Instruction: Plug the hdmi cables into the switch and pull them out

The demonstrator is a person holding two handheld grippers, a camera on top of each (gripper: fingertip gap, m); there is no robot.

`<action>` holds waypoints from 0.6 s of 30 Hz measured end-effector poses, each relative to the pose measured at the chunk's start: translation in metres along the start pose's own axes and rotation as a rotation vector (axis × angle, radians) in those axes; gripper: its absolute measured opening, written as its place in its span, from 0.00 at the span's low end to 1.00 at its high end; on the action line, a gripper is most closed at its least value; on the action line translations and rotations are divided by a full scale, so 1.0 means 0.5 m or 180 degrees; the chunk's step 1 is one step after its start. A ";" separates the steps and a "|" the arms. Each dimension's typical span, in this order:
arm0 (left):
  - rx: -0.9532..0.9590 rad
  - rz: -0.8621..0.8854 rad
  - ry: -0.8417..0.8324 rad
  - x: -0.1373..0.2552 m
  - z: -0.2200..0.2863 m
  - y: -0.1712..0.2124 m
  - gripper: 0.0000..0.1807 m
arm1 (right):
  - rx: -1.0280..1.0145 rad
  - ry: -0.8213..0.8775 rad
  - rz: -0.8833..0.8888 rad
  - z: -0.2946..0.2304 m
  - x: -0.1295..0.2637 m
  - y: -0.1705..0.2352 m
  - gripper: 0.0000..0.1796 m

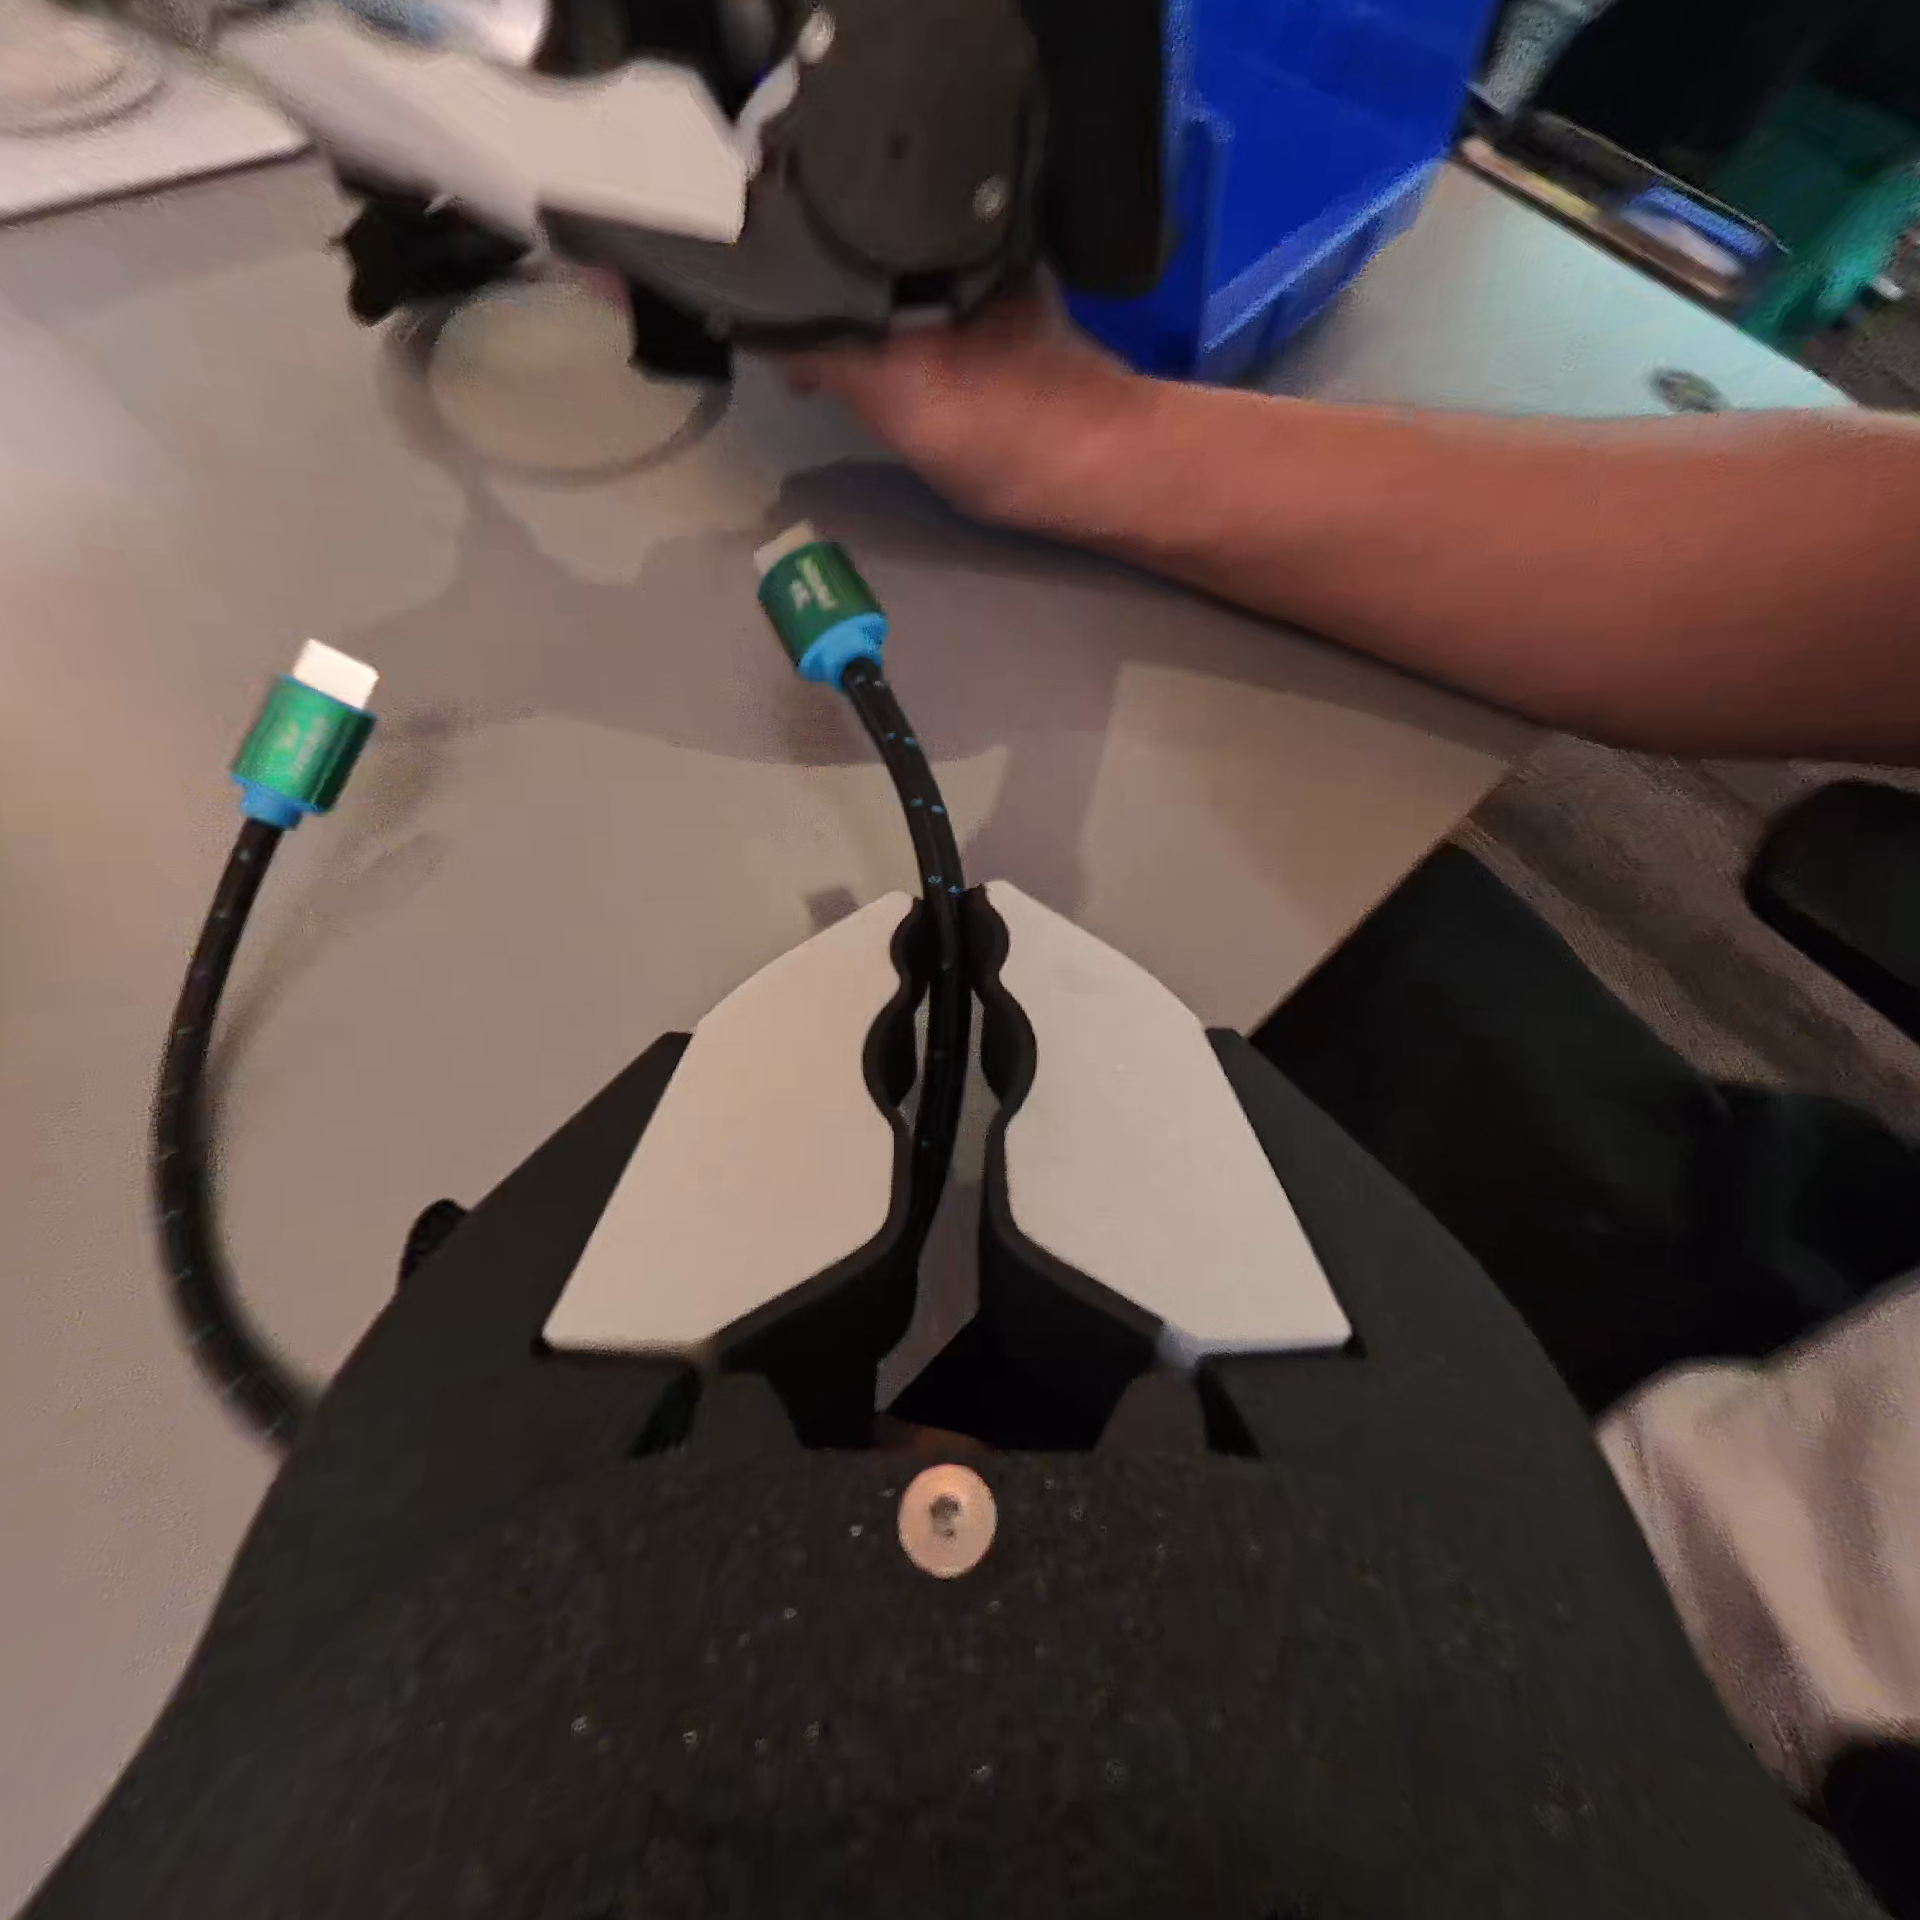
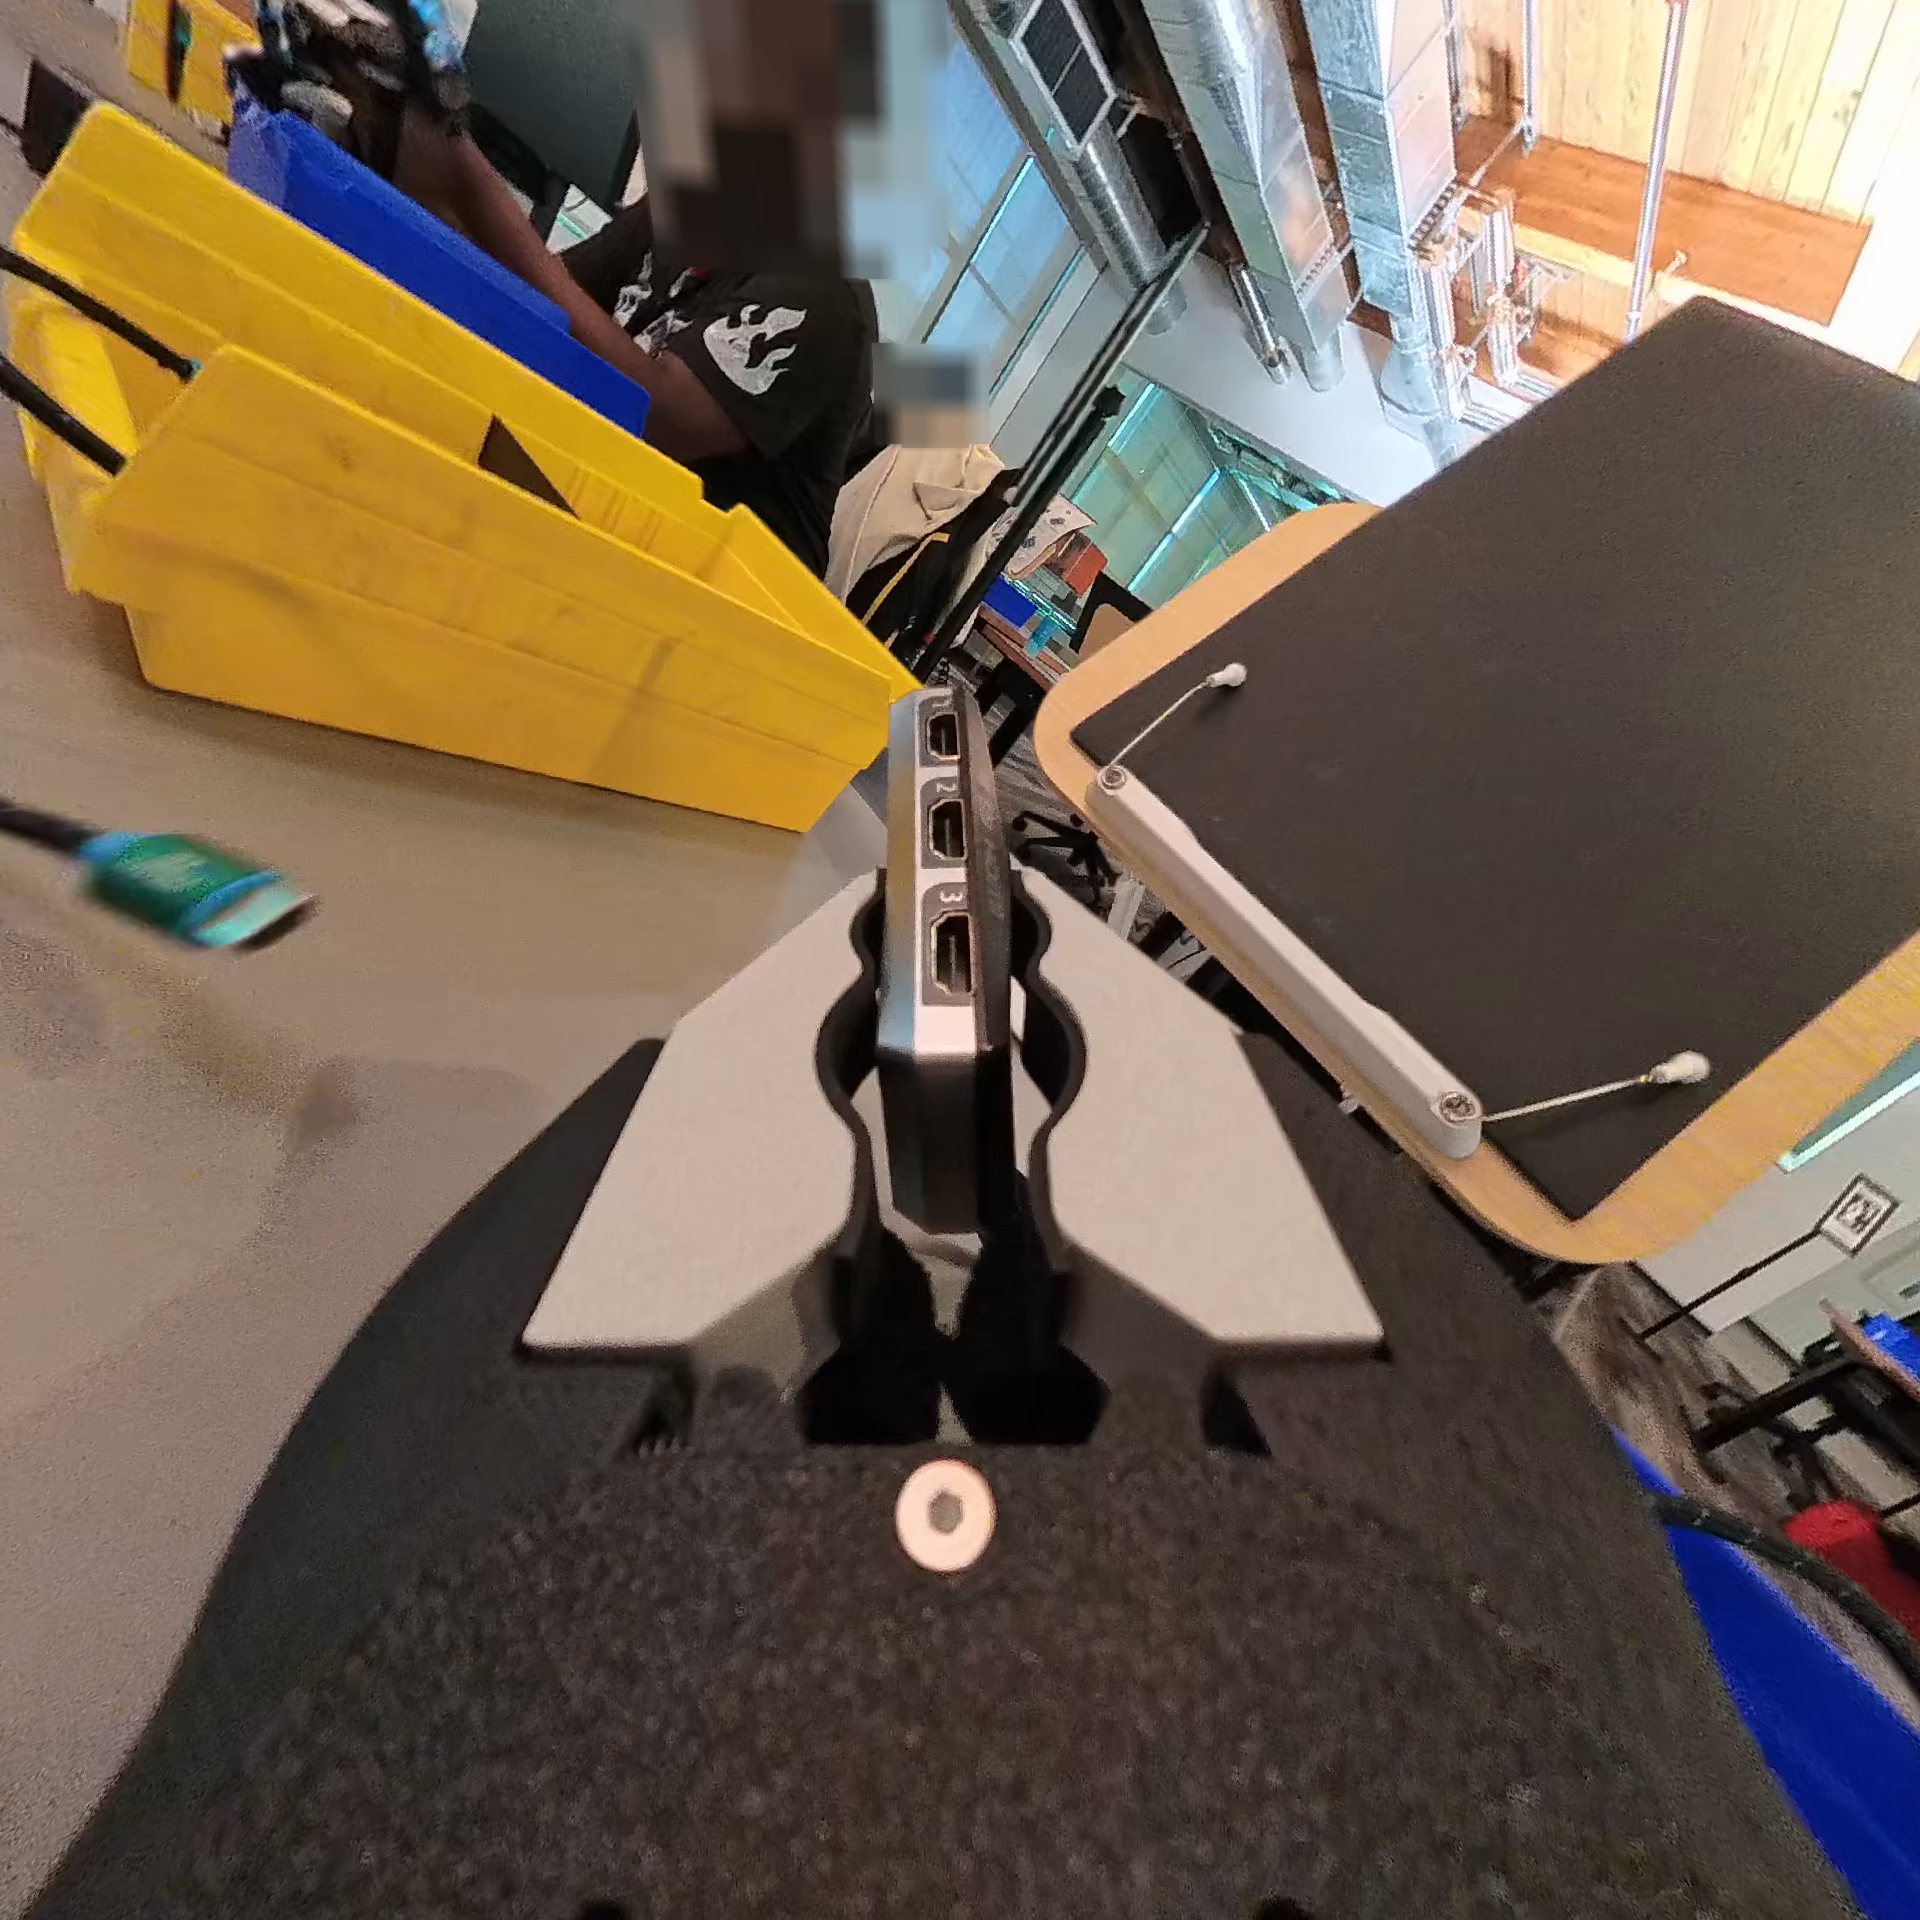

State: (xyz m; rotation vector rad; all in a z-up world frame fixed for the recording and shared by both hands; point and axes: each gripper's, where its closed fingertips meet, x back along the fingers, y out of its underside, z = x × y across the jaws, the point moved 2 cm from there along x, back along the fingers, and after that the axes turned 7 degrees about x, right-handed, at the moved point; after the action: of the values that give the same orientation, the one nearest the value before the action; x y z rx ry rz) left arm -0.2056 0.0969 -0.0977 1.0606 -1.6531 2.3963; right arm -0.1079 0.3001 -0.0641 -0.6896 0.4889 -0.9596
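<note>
Clamped in my left gripper [image 1: 948,914], the cable [image 1: 928,831] aimed its plug [image 1: 817,603] forward; my right gripper [image 2: 940,935] pinched the switch [image 2: 945,935], ports [image 2: 951,951] facing left toward it.

second plug [image 1: 301,743] left of gripped cable [image 1: 925,831].

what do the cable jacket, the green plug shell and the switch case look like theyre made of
Cable jacket: braided fabric, woven black with blue flecks. Green plug shell: likely anodised metal, satin sheen. Switch case: metal or plastic, smooth grey edge; unclear.
</note>
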 end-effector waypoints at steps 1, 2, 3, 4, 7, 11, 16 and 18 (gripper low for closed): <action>-0.0076 -0.0035 0.0048 0.021 -0.006 -0.021 0.04 | 0.0096 -0.0028 -0.0007 -0.004 -0.001 -0.001 0.12; -0.0135 -0.0018 0.0059 0.041 -0.015 -0.045 0.04 | 0.0215 -0.0086 -0.0021 -0.011 -0.002 -0.001 0.11; -0.0212 -0.0064 0.0103 0.056 -0.022 -0.063 0.04 | 0.0374 -0.0193 -0.0057 -0.021 -0.005 -0.001 0.12; -0.0302 -0.0157 0.0086 0.066 -0.030 -0.076 0.04 | 0.0559 -0.0326 -0.0114 -0.035 -0.006 0.000 0.12; -0.0697 -0.0381 -0.0350 0.070 -0.077 -0.099 0.04 | 0.1152 -0.0562 -0.0273 -0.066 -0.003 0.000 0.11; -0.0841 -0.0545 -0.0529 0.053 -0.108 -0.106 0.04 | 0.1459 -0.0658 -0.0254 -0.079 0.007 -0.008 0.12; -0.1048 -0.0699 -0.0665 0.042 -0.139 -0.127 0.04 | 0.1695 -0.0557 -0.0179 -0.074 0.014 -0.014 0.11; -0.1035 -0.0709 -0.0712 0.039 -0.154 -0.140 0.04 | 0.1759 -0.0534 -0.0149 -0.077 0.016 -0.016 0.11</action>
State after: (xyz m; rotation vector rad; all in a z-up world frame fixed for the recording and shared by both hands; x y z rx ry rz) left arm -0.2319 0.1852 -0.0454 1.4013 -1.7977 1.8512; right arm -0.1335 0.2784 -0.0855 -0.2766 0.0478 -1.0121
